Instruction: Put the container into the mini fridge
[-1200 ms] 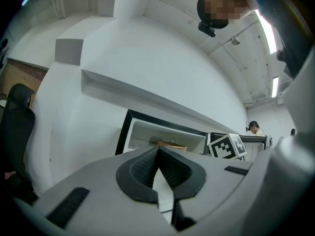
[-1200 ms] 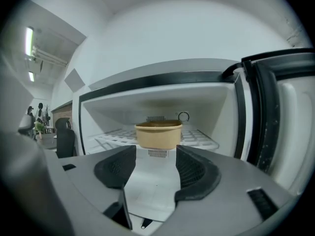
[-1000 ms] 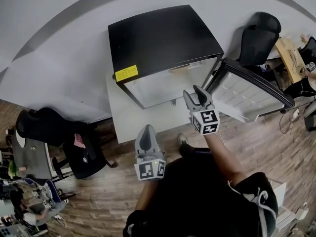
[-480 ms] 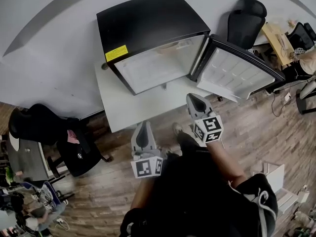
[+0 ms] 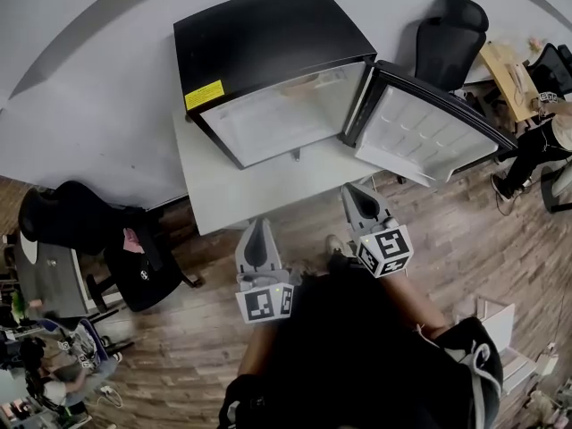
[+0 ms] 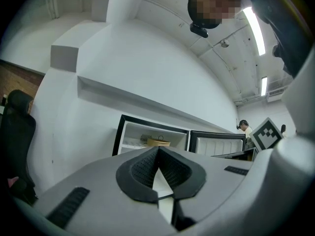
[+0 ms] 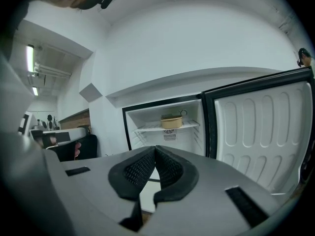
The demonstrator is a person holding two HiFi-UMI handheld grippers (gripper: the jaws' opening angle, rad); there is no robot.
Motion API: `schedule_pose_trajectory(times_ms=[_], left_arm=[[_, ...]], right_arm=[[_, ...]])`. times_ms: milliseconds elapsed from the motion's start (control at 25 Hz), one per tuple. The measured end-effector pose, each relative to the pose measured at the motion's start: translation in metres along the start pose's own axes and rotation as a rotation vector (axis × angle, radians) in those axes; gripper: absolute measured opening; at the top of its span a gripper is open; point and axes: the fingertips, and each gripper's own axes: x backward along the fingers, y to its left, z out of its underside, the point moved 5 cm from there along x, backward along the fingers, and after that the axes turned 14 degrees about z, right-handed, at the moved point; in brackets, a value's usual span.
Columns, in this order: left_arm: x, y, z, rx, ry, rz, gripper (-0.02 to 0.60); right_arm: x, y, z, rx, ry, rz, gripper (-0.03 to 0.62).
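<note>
**Container (image 7: 171, 122) on the shelf (image 7: 147, 128), mini fridge (image 5: 268, 52) standing open**

Head view: I look steeply down on the black-topped mini fridge, which stands on a low white table (image 5: 223, 199) against a pale wall. Its door (image 5: 420, 137) is swung out to the right and shows its white moulded inner side. My left gripper (image 5: 256, 238) hangs over the table's near edge. My right gripper (image 5: 360, 200) is just off the table's right front corner, above the wooden floor (image 5: 474, 239) and near the open door. Neither touches anything. One dark office chair (image 5: 447, 38) sits behind the door and another (image 5: 71, 226) is well off to the left.

Left gripper view: the jaws are pressed together at their tips with nothing between them. Beyond them the fridge stands open, and the tan container shows on its wire shelf. A person (image 6: 244, 128) stands far off at the right.

Right gripper view: these jaws are also pressed together and empty. Straight ahead is the white fridge interior. The round tan container sits upright on the upper wire shelf, toward its middle and well apart from both grippers. The open door fills the right side of the frame.
</note>
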Motion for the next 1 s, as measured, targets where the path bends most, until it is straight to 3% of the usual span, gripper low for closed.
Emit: schedule_pose_trajectory(times_ms=[520, 1000], left_arm=[[-0.032, -0.014, -0.001, -0.028, -0.014, -0.046, 0.023], [-0.034, -0.015, -0.002, -0.03, -0.022, -0.055, 0.023]], right_arm=[[-0.01, -0.031, -0.008, 0.006, -0.015, -0.059, 0.014], [-0.016, -0.031, -0.012, -0.005, -0.026, -0.071, 0.014]])
